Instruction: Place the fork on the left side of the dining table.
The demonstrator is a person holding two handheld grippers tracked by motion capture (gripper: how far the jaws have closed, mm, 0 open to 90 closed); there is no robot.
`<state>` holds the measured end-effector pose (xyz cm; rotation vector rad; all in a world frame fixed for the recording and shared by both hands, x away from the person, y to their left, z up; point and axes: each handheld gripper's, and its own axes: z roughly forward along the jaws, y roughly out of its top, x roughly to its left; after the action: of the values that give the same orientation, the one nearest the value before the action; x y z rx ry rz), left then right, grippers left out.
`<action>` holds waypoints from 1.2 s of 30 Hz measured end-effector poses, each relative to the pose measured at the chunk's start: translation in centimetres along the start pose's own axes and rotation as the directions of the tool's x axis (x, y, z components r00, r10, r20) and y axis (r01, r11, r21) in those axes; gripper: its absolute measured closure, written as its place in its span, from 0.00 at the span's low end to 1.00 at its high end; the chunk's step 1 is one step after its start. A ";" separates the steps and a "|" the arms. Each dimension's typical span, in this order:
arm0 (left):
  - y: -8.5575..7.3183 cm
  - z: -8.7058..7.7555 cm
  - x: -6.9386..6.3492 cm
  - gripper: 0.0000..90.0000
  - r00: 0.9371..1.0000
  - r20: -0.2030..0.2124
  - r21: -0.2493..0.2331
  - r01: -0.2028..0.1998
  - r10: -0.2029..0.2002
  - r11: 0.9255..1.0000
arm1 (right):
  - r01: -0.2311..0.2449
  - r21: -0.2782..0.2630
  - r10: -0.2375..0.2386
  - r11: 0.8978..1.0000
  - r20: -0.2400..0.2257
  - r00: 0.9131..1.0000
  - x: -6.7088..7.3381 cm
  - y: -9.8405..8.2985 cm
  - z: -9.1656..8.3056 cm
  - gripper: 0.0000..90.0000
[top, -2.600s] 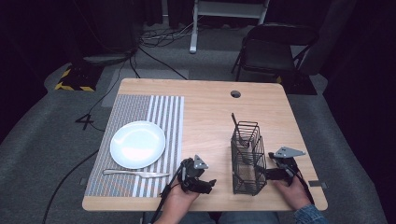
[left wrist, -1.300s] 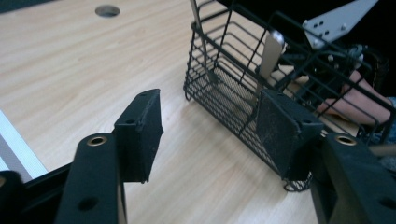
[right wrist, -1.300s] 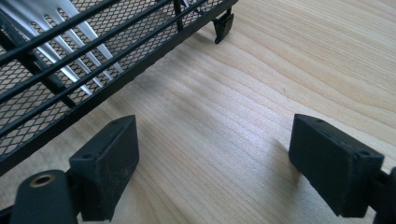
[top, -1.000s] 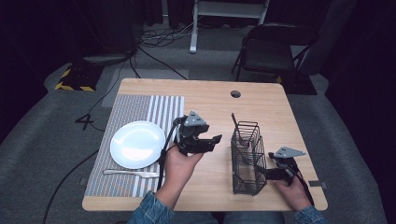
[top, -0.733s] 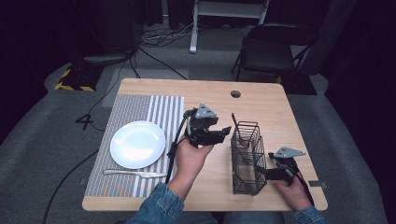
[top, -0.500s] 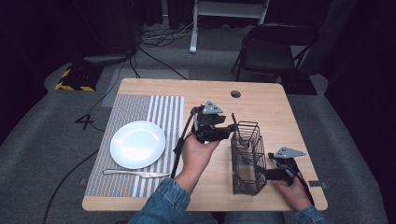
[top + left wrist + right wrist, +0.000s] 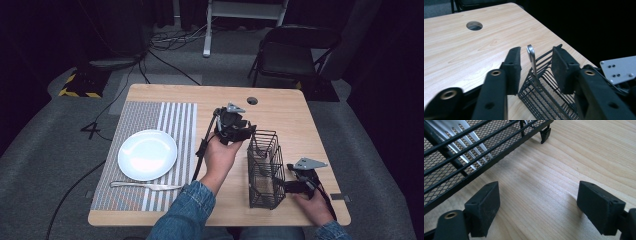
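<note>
A black wire basket [image 7: 263,169] stands on the right part of the wooden table [image 7: 290,120]. My left gripper [image 7: 244,132] hovers at the basket's far end, held in a hand. In the left gripper view the gripper [image 7: 537,67] is open, and a metal utensil handle [image 7: 531,58] sticks up from the basket [image 7: 549,97] between its jaws, touching neither. My right gripper [image 7: 283,186] rests low by the basket's right side. It is open [image 7: 536,202] over bare wood. Fork tines [image 7: 472,137] show through the basket's mesh [image 7: 454,170].
A white plate [image 7: 147,154] and a knife [image 7: 145,186] lie on a striped placemat [image 7: 150,117] at the left. A cable hole [image 7: 252,100] sits near the table's far edge. A folding chair [image 7: 290,55] stands beyond the table.
My left gripper has travelled from near the front edge forward and to the right, up to the basket's far end. The right gripper and the basket have stayed put.
</note>
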<state>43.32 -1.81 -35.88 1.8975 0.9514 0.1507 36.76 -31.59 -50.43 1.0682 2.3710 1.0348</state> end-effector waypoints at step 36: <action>3.0 -3.8 -2.1 0.96 0.996 0.070 -0.041 -0.045 0.048 0.998 | 0.001 0.000 -0.001 1.000 -0.001 1.000 0.0 0.0 0.0 0.21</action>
<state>41.72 -1.24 -30.89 1.8765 0.8510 0.1275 36.74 -31.61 -50.42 1.0666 2.3721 1.0353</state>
